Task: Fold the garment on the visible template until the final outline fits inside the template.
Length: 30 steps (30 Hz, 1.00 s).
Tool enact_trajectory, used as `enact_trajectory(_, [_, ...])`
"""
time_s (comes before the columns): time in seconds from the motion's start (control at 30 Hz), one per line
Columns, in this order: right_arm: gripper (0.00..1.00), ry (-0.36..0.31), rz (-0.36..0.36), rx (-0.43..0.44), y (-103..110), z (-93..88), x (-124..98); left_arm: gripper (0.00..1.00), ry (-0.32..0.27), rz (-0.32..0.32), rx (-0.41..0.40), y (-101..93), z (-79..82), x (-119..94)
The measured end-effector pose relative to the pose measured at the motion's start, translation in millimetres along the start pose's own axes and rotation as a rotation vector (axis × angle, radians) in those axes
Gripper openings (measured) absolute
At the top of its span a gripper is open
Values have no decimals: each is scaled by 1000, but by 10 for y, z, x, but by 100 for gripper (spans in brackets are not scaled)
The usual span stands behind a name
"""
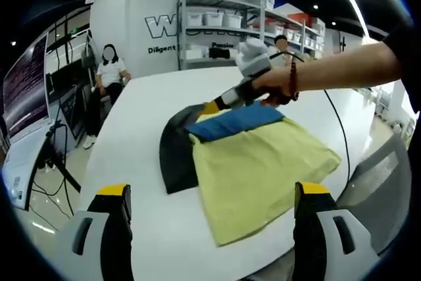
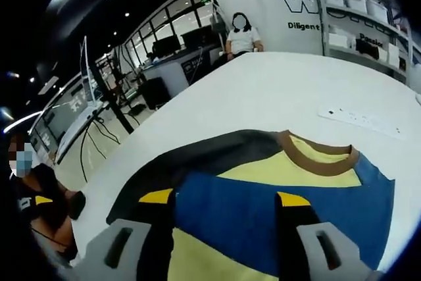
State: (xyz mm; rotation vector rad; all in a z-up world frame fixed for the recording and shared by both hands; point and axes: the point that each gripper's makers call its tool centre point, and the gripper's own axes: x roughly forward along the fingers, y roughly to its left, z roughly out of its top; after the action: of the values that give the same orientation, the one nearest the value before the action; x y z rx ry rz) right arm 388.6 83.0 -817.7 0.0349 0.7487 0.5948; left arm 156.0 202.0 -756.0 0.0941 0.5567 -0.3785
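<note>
A yellow and blue garment is seen lying on a dark template on the white desk, in the left gripper view. The template's dark surface is exposed at the garment's nine o'clock side. The left claw is held open above the near desk edge, its yellow-tipped jaws well apart and touching nothing. At twelve o'clock of the garment, the right claw is held by a hand at the blue band; whether its jaws pinch the cloth cannot be told.

In the right gripper view, the right claw is seen with jaws spread over the blue panel, the brown collar lying at twelve o'clock.
</note>
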Motion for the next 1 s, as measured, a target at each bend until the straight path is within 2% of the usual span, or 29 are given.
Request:
enact_trajectory(0.13, [76, 4, -42, 4, -169, -20, -72, 99, -4, 1, 2, -9, 21, 4])
enact_trajectory(0.23, [76, 2, -39, 24, -245, -40, -149, 99, -4, -3, -5, -32, 24, 20])
enact_trajectory(0.4, [77, 21, -84, 23, -495, -172, -282, 99, -5, -17, 2, -101, 53, 51])
enact_trajectory(0.63, [76, 20, -107, 47, -718, -274, -460, 99, -5, -23, 9, -155, 86, 66])
enact_trajectory(0.73, [76, 27, -131, 56, -879, -379, -593, 99, 0, -26, -4, -190, 81, 86])
enact_trajectory(1.0, [74, 34, -162, 78, -1113, -579, -794, 99, 5, -36, 10, -245, 96, 116])
